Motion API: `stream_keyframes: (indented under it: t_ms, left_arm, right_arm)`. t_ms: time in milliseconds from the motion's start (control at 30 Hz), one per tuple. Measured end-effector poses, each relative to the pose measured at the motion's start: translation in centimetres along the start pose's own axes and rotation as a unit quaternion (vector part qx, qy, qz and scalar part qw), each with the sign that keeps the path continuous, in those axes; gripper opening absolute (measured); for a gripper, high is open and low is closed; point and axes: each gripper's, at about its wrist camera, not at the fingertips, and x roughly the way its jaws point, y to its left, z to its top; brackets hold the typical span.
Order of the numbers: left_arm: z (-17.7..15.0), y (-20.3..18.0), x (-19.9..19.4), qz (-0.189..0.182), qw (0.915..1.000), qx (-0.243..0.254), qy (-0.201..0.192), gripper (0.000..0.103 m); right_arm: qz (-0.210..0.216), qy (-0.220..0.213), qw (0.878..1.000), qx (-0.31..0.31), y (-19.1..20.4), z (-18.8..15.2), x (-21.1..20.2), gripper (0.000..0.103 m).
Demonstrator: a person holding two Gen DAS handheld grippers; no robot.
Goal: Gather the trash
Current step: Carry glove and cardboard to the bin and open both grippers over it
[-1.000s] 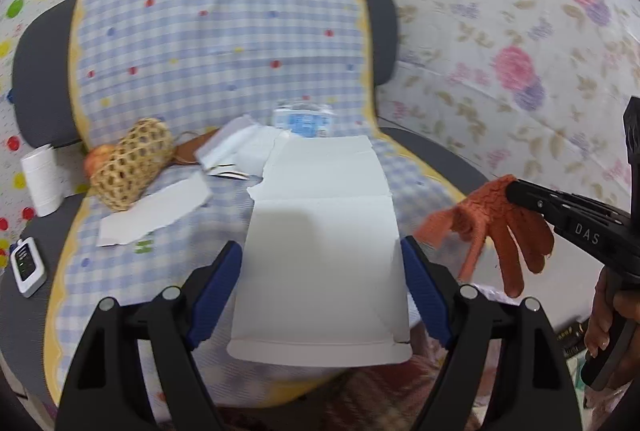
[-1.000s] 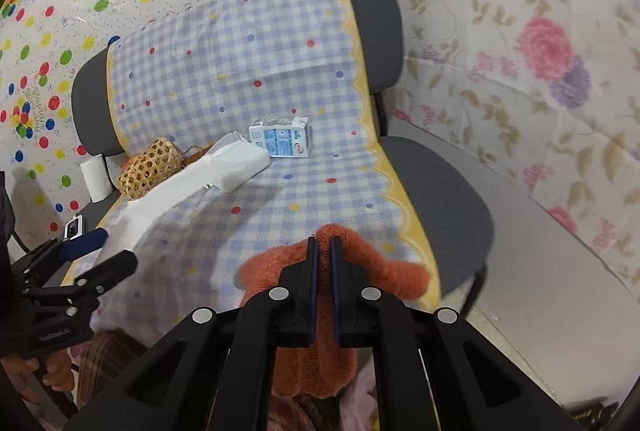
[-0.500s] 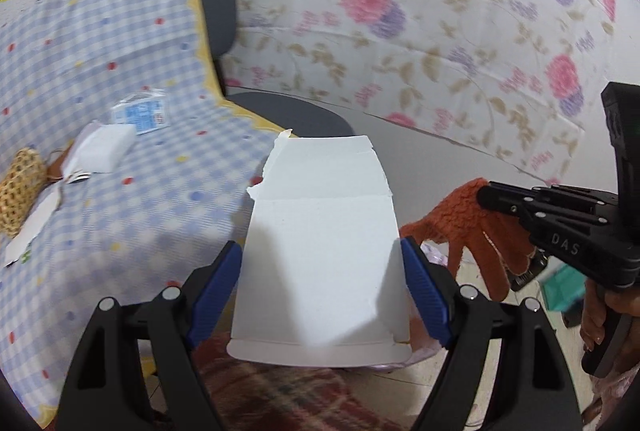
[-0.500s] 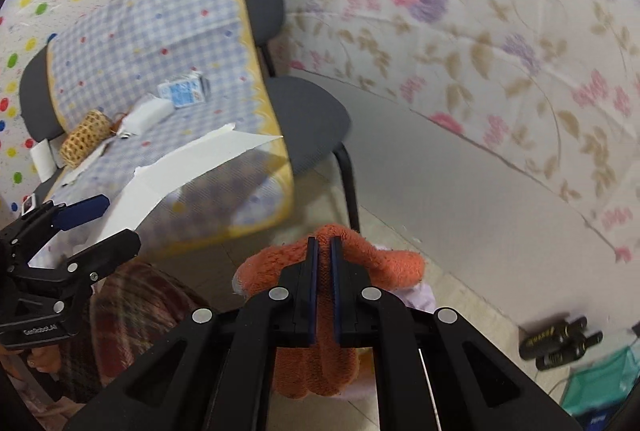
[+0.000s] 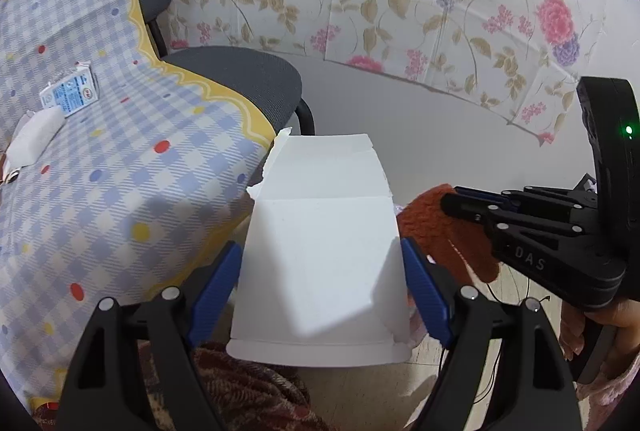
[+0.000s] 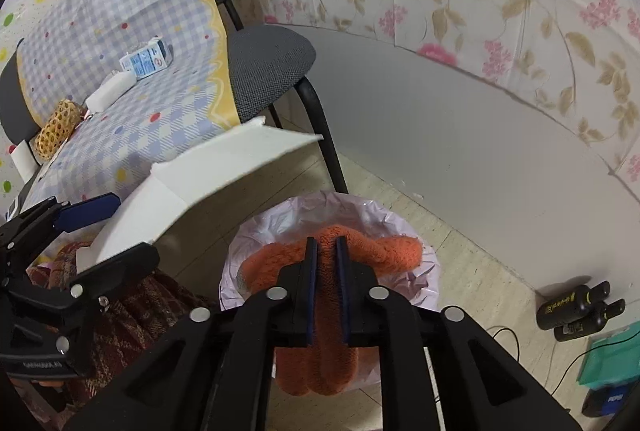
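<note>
The left gripper (image 5: 320, 271) clamps a white card (image 5: 320, 251) by its side edges. The right gripper (image 6: 326, 255), jaws just eased apart, has an orange glove (image 6: 336, 255) between its pads, directly above the lined bin (image 6: 400, 227).

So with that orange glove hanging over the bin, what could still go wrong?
The orange glove sits between the right gripper's just-opening jaws and might snag on the lined bin's rim. The white cardboard in the left gripper looks wider than the bin and may not drop in.
</note>
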Motion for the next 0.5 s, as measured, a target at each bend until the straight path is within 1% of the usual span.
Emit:
stream_keyframes:
  t_ms: [67,133,167,267,367,400,500]
  left_arm:
    - [0.2,-0.1,0.6,-0.006,1.0000,0.004,0.004,0.079]
    - [0.4,-0.2,0.9,-0.008,0.9999,0.007,0.003,0.086]
    - [0.5,-0.2,1.0,-0.010,0.9999,0.007,0.002,0.088]
    - [0.5,0.2,0.9,-0.007,1.0000,0.005,0.001,0.088]
    - [0.3,1.1,0.1,0.009,0.9999,0.001,-0.008,0.088]
    - [0.2,1.6,-0.4,0.022,0.9997,-0.001,-0.011,0.088]
    - [-0.3,3.0,-1.9,0.035,0.9989,-0.019,-0.022,0.088]
  right_arm:
    - [0.000,-0.005,1.000,0.006,-0.2,0.2,-0.1,0.025]
    - [-0.009,-0.011,1.000,0.007,-0.5,0.4,-0.5,0.031]
    - [-0.011,-0.013,1.000,0.007,-0.7,0.4,-0.7,0.031]
    - [-0.018,-0.025,0.999,0.016,-1.4,0.6,-2.0,0.032]
    - [-0.014,-0.037,0.999,0.025,-1.6,0.6,-3.4,0.032]
    - [-0.010,-0.041,0.999,0.024,-1.3,0.6,-3.7,0.032]
    - [-0.001,-0.052,0.999,0.014,-0.2,0.8,-4.8,0.032]
